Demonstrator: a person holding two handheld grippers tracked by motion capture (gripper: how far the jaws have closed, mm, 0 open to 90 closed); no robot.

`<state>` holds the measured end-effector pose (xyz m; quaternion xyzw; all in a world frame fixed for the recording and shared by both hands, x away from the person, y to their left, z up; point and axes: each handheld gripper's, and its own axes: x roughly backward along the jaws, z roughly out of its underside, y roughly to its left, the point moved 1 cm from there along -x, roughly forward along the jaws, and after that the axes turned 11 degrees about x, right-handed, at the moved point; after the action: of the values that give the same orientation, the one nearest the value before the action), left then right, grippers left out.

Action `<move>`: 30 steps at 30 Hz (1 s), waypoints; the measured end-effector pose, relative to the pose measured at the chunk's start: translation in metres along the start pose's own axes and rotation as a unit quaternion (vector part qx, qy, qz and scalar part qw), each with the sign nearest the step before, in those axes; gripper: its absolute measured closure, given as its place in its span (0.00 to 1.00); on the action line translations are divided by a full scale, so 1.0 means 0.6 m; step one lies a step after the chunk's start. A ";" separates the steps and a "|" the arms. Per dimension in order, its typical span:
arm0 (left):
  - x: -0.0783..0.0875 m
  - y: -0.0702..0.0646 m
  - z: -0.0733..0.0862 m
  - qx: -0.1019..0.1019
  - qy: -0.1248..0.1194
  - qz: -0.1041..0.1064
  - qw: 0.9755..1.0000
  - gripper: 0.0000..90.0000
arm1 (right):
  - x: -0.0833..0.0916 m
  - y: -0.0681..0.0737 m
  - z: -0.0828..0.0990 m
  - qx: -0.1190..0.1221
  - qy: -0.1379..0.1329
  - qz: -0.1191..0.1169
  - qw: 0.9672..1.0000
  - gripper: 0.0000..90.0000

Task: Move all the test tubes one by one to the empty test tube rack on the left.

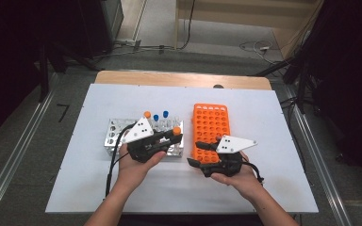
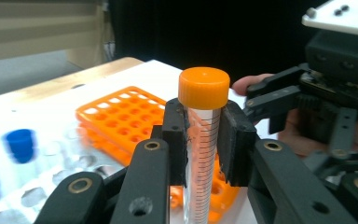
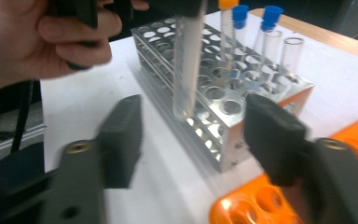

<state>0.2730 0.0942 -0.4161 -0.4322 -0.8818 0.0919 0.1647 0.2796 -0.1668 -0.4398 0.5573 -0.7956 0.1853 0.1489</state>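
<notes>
Capped in orange, the clear graduated tube stands upright.

We're in a lab setup, probably a recording rig: a white table carrying an orange tube rack and a metal tube rack with capped tubes, dark curtains around, cables trailing across the grey floor.

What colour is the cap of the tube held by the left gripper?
Orange cap; clearest in the left gripper view.
</notes>
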 end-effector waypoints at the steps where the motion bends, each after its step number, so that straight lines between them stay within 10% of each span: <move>1: 0.004 0.004 -0.002 0.002 -0.004 -0.003 1.000 0.83 | 0.004 -0.002 0.002 0.001 0.000 0.003 1.000 0.29; 7: 0.026 0.028 -0.012 0.008 -0.020 -0.027 0.999 0.83 | 0.029 -0.017 0.020 -0.012 0.007 0.026 1.000 0.09; 30: 0.074 0.115 -0.047 0.025 -0.070 -0.114 0.991 0.83 | 0.156 -0.074 0.114 -0.066 0.019 0.111 0.991 0.06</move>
<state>0.3085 0.1718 -0.4013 -0.3169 -0.9323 0.1242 0.1226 0.2881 -0.2897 -0.4531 0.4511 -0.8599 0.1585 0.1791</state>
